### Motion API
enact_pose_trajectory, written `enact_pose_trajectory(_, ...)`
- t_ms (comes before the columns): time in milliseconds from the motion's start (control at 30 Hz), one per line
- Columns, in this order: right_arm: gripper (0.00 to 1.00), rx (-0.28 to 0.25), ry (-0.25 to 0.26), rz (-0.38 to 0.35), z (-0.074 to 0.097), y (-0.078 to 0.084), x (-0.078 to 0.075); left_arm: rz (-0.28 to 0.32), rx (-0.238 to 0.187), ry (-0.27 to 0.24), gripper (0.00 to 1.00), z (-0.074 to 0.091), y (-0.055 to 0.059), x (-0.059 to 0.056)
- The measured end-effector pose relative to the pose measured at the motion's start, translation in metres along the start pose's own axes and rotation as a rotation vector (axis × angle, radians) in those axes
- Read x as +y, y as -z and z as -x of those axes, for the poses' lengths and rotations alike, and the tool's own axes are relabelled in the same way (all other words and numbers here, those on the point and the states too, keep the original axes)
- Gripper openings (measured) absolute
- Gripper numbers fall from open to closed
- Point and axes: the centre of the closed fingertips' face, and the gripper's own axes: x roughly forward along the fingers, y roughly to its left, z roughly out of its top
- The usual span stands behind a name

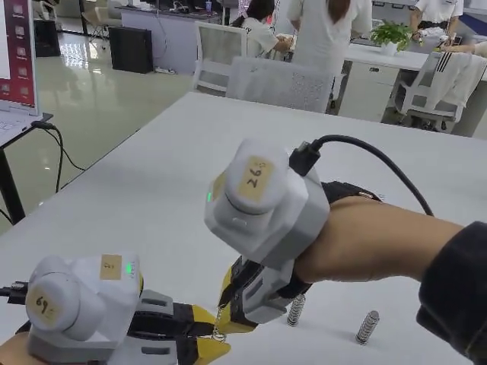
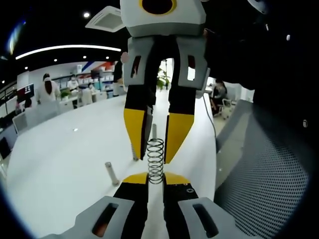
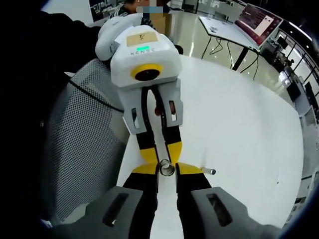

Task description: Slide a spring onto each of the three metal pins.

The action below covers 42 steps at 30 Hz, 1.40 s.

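A spring held upright between the two tools, above the counter point(image 1: 152, 198).

Nearest, the left tool point(image 2: 155, 178) is pinching the lower end of the spring point(image 2: 155, 164). A thin pin point(image 2: 153, 130) shows past its top coil, between the jaws of the right tool point(image 2: 154, 157). I cannot tell whether those jaws clamp anything. My judgement: keep coil and pin on one axis and ease along gently, so the spring neither buckles nor flicks away. Farther off, a standing spring point(image 1: 295, 309) and another spring point(image 1: 367, 327) rest on the counter.
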Motion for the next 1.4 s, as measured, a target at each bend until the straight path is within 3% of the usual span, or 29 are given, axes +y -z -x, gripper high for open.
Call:
enact_pose_trajectory(500, 0.09, 0.021, -0.029, -0.018, -0.011, 0.005, 0.004, -0.005, 0.000, 0.012, 0.02, -0.001, -0.001, -0.002)
enact_pose_trajectory(767, 0.08, 0.013, -0.013, -0.026, -0.009, 0.003, 0.001, 0.016, -0.009, -0.004, 0.03, 0.000, -0.001, 0.002)
enact_pose_trajectory(1400, 0.08, 0.036, 0.031, -0.058, -0.001, 0.022, -0.016, 0.083, 0.002, -0.067, 0.29, 0.003, 0.008, 0.014)
